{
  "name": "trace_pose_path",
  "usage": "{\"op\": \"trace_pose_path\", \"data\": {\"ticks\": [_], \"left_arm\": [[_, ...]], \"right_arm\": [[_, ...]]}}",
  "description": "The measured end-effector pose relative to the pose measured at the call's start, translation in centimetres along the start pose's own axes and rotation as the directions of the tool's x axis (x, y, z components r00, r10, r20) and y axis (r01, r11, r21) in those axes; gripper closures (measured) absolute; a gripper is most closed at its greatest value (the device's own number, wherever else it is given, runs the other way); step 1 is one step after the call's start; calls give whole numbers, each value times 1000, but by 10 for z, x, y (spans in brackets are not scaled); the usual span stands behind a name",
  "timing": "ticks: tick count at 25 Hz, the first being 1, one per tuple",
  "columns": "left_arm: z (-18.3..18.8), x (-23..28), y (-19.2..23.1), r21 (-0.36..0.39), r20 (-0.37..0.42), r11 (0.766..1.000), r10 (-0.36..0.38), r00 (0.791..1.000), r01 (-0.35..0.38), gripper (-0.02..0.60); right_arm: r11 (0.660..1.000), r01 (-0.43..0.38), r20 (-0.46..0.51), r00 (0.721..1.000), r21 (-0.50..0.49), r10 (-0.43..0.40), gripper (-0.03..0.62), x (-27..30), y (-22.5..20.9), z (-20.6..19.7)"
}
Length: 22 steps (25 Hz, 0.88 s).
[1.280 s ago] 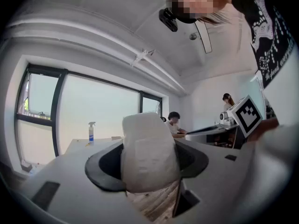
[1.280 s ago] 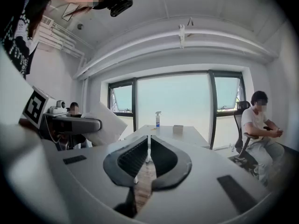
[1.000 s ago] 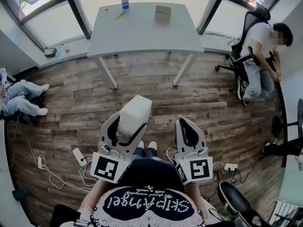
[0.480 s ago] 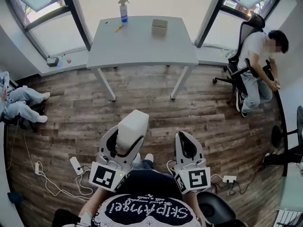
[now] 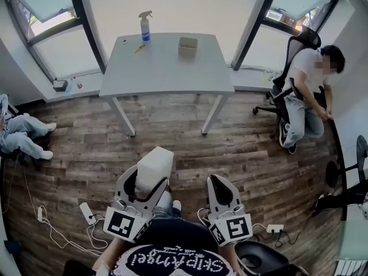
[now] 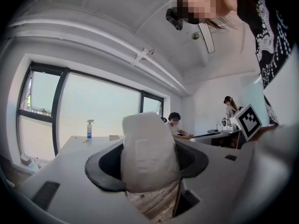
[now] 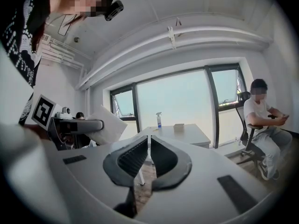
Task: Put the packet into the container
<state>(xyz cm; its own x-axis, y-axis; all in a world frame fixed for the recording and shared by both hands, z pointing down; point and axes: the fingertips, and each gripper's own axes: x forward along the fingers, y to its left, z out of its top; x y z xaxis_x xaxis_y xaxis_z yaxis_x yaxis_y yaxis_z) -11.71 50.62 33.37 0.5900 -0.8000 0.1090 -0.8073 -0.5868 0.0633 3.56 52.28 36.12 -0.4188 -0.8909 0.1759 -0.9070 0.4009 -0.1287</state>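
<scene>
**Packet in the left tongs, container well ahead**

The left tongs [image 5: 150, 184] are clenched on the packet [image 5: 153, 167]. In the left gripper view, the two dark pads press its sides and its white, rounded top stands well up past the tips. The right tongs [image 5: 220, 190] sit just beside them with the jaws closed together and nothing between them.

The container [image 5: 187, 46] — a small open box — stands far ahead of both tongs, on the far part of the counter [image 5: 167, 73]. A spray bottle [image 5: 145, 26] stands to the left of it. Bare wooden floor lies between the tongs and the counter, so the packet has to be carried that way before it can be dropped in.

The packet looks soft and puffy, probably light, with a smooth wrapper that bulges where the pads pinch it. It would likely give rather than resist, so a hard squeeze could crush it and a slack one could let it slide. The hold across its lower middle seems sound — the free top end can go into the container first, with the left tongs released once it is inside the rim.
</scene>
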Motion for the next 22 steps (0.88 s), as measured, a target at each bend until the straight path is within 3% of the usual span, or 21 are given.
{"op": "trace_pose_path", "data": {"ticks": [8, 14, 22], "left_arm": [[12, 48, 45, -21, 27, 1000, -8, 1000, 9, 295], [36, 89, 86, -11, 49, 1000, -26, 998, 26, 295], [39, 115, 122, 16, 52, 999, -47, 998, 46, 295]], "right_arm": [[1000, 2, -8, 1000, 17, -2, 566, 57, -16, 16], [1000, 12, 19, 1000, 12, -12, 566, 109, -27, 43], [999, 33, 13, 999, 16, -33, 566, 149, -33, 47]]}}
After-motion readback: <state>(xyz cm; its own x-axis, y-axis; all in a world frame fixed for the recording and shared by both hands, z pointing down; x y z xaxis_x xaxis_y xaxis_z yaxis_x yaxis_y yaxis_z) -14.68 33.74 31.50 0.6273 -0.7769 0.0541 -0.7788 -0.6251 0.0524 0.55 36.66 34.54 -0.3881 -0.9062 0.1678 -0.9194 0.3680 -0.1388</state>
